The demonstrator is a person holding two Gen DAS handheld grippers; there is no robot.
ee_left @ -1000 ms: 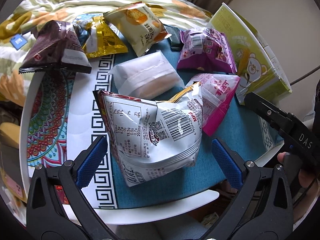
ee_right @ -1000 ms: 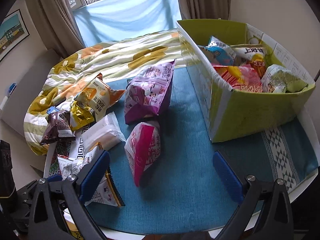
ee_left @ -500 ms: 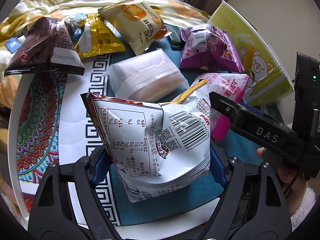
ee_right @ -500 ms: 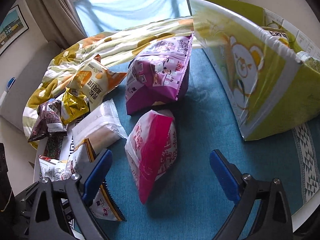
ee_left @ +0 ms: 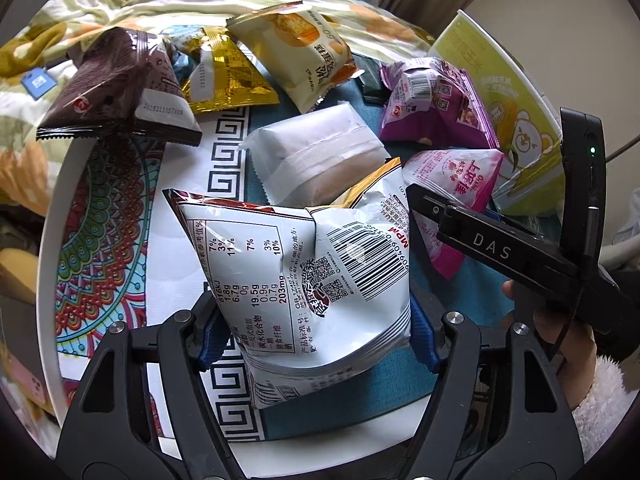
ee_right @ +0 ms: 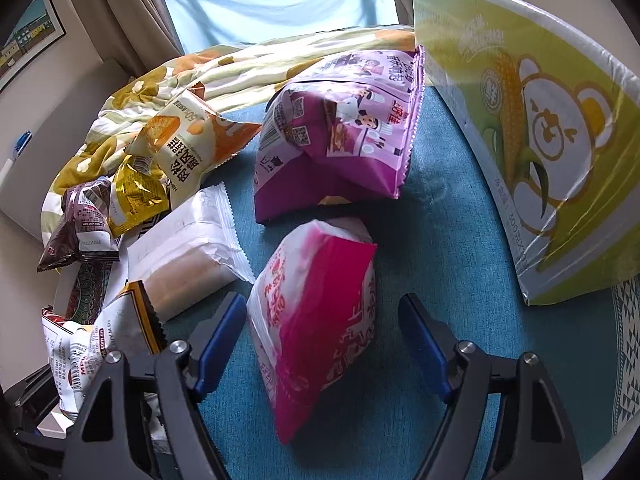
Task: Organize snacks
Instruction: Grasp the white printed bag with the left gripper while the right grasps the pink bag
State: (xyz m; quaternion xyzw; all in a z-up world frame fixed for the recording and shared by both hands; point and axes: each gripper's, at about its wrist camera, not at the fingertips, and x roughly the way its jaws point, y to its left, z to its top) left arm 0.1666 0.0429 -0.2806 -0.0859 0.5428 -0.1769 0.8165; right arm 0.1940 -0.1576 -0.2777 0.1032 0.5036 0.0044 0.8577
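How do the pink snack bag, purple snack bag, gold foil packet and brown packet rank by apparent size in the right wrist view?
1. Pink snack bag and purple snack bag: alike; the pink is nearer.
2. Gold foil packet and brown packet: alike.

White barcoded bag (ee_left: 304, 280), pink bag (ee_right: 316, 336), purple bag (ee_right: 340, 132), teal cloth (ee_right: 440, 240), green bear-printed box (ee_right: 532, 128), floral yellow blanket (ee_left: 120, 4).

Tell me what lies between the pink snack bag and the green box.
Nothing: only bare teal cloth lies between the pink snack bag and the green box. The right wrist view shows it best.
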